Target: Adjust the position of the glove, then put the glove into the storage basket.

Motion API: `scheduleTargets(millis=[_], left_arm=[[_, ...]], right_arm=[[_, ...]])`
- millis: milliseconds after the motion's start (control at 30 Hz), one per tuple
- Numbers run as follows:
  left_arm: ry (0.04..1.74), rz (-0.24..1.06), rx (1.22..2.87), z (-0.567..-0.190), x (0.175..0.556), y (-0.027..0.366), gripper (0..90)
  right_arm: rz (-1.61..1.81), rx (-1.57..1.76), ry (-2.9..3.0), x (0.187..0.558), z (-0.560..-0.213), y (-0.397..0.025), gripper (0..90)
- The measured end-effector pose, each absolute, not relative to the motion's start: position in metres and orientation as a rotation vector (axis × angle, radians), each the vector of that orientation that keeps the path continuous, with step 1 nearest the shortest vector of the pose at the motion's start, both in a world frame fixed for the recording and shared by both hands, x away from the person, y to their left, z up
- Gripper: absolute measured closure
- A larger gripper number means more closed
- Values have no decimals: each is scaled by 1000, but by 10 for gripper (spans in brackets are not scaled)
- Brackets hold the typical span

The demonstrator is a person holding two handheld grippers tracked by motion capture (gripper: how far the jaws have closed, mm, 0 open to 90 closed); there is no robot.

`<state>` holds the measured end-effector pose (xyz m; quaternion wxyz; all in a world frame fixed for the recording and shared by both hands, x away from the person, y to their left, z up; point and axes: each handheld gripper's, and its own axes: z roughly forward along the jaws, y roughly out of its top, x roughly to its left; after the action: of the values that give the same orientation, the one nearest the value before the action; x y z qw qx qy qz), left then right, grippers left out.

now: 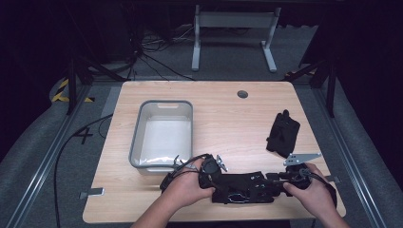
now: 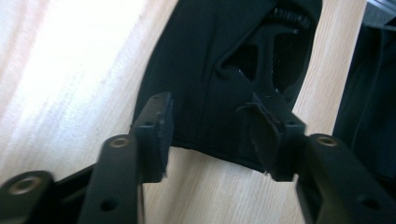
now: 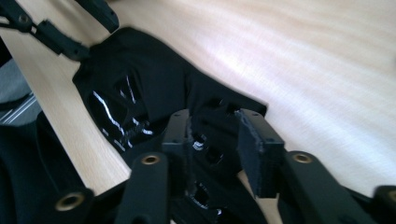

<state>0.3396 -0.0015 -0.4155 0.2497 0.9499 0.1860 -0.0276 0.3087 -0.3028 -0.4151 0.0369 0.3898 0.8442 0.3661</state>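
Black garment (image 1: 242,186), stretched flat along the near edge of the table (image 1: 223,118), between the two hands. Looks like a dark fabric piece with glossy printed patches, lying lengthwise left to right.

Left gripper (image 1: 209,172) at the garment's left end, jaws spread wide either side of the cloth edge in the left gripper view (image 2: 210,135), pads not closed on anything. Right gripper (image 1: 285,179) at the right end, jaws likewise parted over a bunched fold (image 3: 212,140), cloth sitting between the pads but not pinched. Probably placed one at each end so as to take both ends together and lift or fold the piece evenly; spread jaws suggest a grasp about to be made rather than one in force.

Farther out, to the right, a second black garment (image 1: 283,134), folded small and lying apart, perhaps waiting its turn or already done; hard to say which.

Farther left, a grey bin (image 1: 162,134), open-topped and seemingly bare inside, standing just beyond the left hand (image 1: 187,187), likely the place for finished pieces.

At the far edge, a round grommet hole (image 1: 242,94).
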Motion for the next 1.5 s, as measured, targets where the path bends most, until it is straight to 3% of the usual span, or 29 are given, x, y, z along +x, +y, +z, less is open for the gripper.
scheduleTargets(millis=[233, 500, 1067, 1500], left_arm=[[561, -30, 2486, -398, 337, 8, 467], [704, 71, 2243, -371, 342, 35, 443], [736, 83, 2218, -365, 343, 46, 429], [769, 50, 2239, -377, 339, 50, 425]], right_arm=[[1117, 1135, 2524, 313, -403, -311, 648], [1121, 1130, 2465, 314, -395, -322, 644], [1105, 1190, 2390, 337, -392, -347, 629], [992, 1248, 2393, 407, -407, -361, 600]])
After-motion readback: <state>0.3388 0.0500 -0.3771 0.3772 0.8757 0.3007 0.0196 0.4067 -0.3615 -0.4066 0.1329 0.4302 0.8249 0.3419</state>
